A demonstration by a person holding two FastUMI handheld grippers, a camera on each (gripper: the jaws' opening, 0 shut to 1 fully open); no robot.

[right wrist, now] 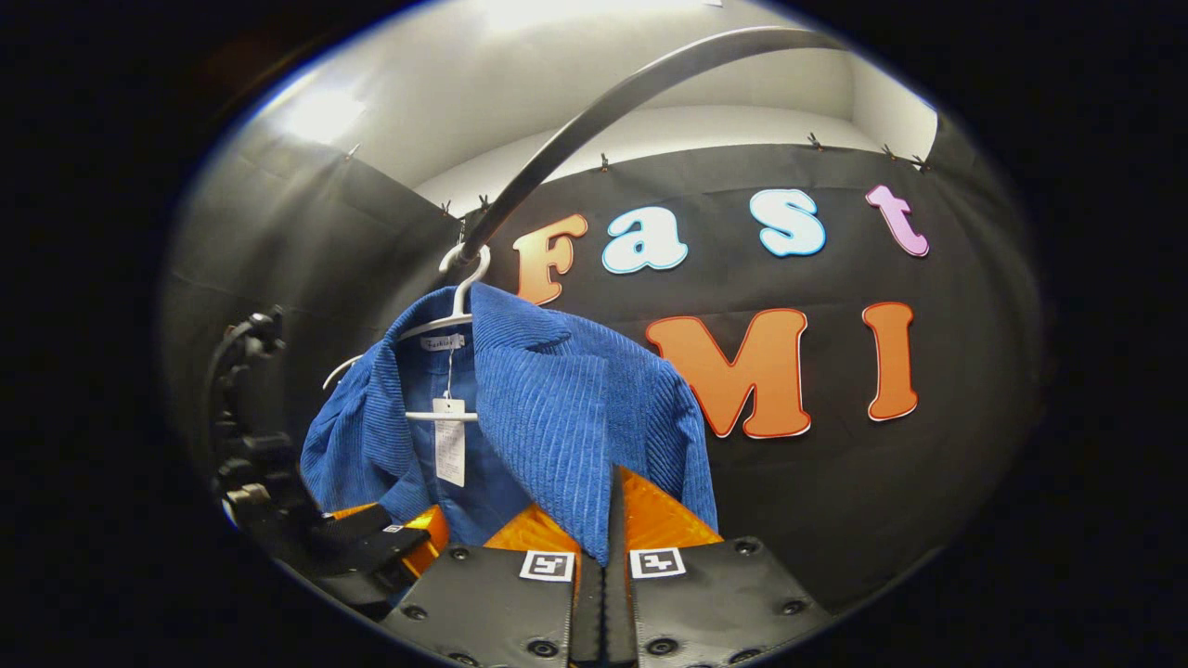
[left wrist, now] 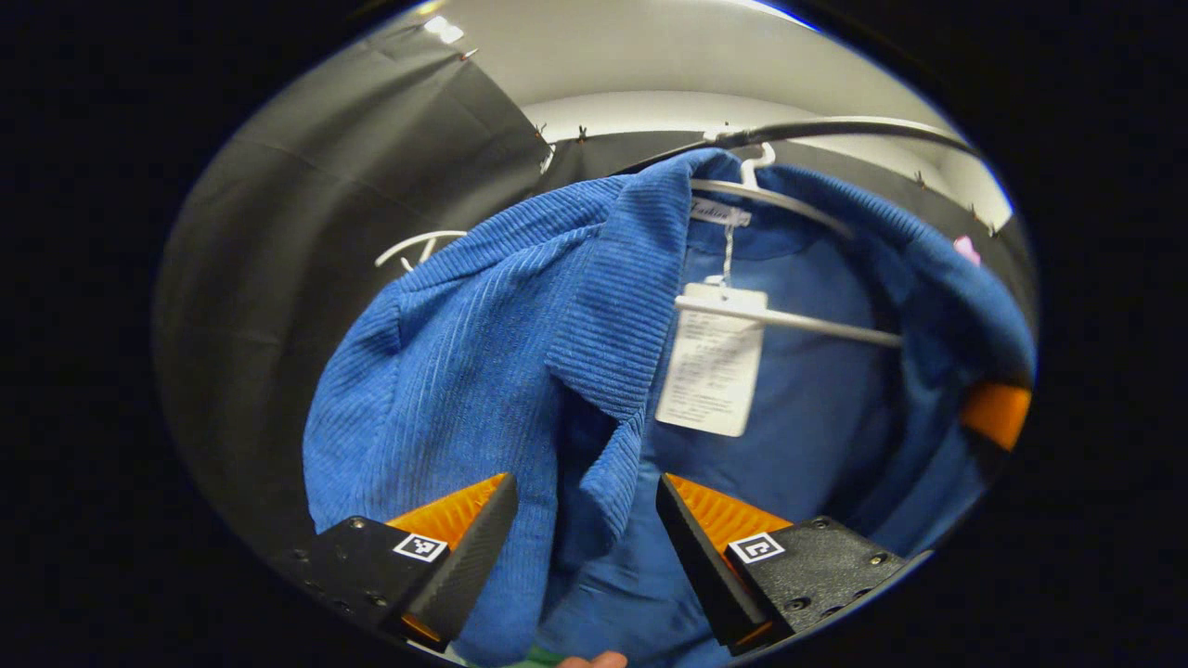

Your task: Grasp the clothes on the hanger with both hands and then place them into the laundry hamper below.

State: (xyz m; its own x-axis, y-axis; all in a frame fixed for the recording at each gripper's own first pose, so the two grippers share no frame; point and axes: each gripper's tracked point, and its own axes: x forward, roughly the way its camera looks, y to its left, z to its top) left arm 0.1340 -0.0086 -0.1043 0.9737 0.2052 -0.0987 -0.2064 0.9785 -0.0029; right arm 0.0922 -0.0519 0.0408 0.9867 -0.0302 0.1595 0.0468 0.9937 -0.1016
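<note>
Blue corduroy jacket (left wrist: 520, 371) hangs on a white hanger (left wrist: 789, 199) from a dark curved rail (left wrist: 835, 130), centre of the left gripper view. Left gripper (left wrist: 587, 520) sits at bottom centre, jaws wide apart, with the jacket's front edge and lapel hanging down between the two fingers; fabric fills the gap, but neither finger clearly presses on it. White paper tag (left wrist: 710, 366) dangles from the collar, centre-right, just above the gripper's right-side finger. A bit of the other gripper shows at the right edge, against the jacket's far side.

In the right gripper view the jacket (right wrist: 548, 408) is left of centre, the hanger (right wrist: 455, 306) hooked on the rail (right wrist: 631, 93) that arcs toward the top. Right gripper (right wrist: 608, 520) is at bottom centre, fingers drawn together with only a thin slit, pinching the lower hem of the jacket's near front panel; the cloth drops right into the closed tips. Left gripper (right wrist: 408, 543) and its black mount sit lower left, at the jacket's other front edge. Tag (right wrist: 450, 445) hangs inside the open jacket.
</note>
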